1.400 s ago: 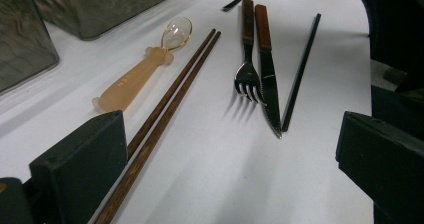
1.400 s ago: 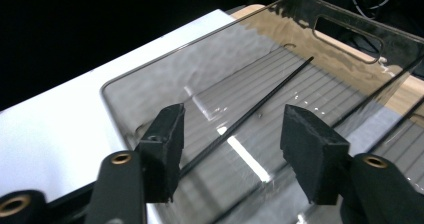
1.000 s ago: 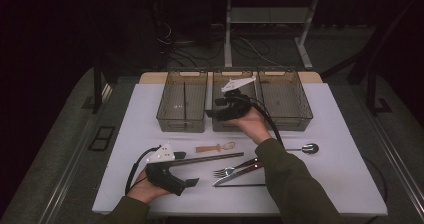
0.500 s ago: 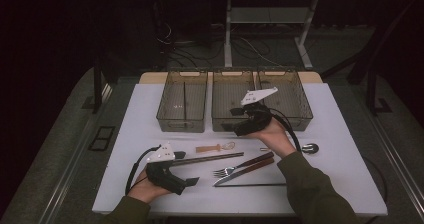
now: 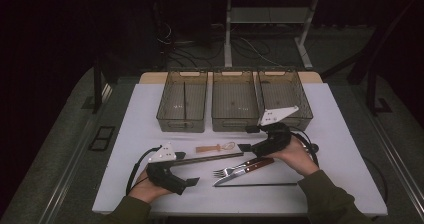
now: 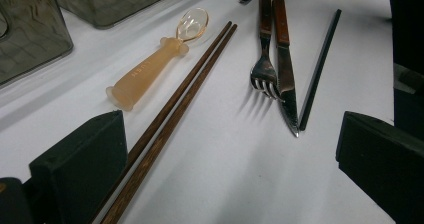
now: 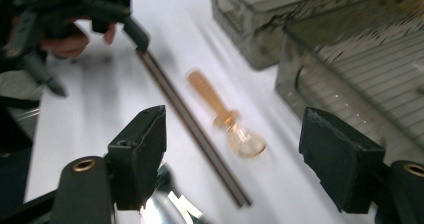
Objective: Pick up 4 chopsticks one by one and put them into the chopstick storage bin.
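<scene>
Right gripper [image 7: 232,159]: jaws wide, have just been opening, nothing between them. Ahead of them lies the small spoon [image 7: 225,116], amber stubby handle, clear bowl, beside the brown chopsticks [image 7: 192,129]. Left gripper [image 6: 227,174]: jaws wide, empty, chopsticks running toward its left jaw.

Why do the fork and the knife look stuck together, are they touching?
Touching. In the left gripper view the fork lies tight against the knife, its tines resting on the blade with no gap.

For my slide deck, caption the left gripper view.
Amber spoon, brown chopsticks, fork, knife on white table.
</scene>
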Available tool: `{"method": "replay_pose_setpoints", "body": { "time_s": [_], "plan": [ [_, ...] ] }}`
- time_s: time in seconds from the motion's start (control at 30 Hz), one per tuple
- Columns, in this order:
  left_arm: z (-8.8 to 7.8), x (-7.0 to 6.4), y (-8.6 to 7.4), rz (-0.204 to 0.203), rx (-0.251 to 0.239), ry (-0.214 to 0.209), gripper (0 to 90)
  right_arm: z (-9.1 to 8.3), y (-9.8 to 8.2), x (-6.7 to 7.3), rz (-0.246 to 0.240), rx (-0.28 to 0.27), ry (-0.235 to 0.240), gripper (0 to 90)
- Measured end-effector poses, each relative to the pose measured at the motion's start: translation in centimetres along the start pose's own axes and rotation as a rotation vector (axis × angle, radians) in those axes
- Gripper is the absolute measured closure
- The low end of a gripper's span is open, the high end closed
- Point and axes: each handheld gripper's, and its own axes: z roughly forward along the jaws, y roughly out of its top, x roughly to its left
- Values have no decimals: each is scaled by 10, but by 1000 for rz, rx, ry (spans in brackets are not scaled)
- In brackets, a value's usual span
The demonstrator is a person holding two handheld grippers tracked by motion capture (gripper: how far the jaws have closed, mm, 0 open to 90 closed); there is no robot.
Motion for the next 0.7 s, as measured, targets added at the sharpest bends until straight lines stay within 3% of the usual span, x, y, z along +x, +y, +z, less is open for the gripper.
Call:
{"method": "replay_pose_setpoints", "body": {
  "time_s": [0.27, 0.47, 0.7],
  "plan": [
    [-2, -1, 0, -3, -7, 0, 0, -13, -26, 12, -23, 69, 25, 283],
    [-3, -1, 0, -2, -9, -2, 0, -28, -47, 19, -7, 96, 74, 383],
    [-3, -2, 0, -3, -15, -5, 0, -40, -67, 27, -5, 132, 80, 509]
  ]
}}
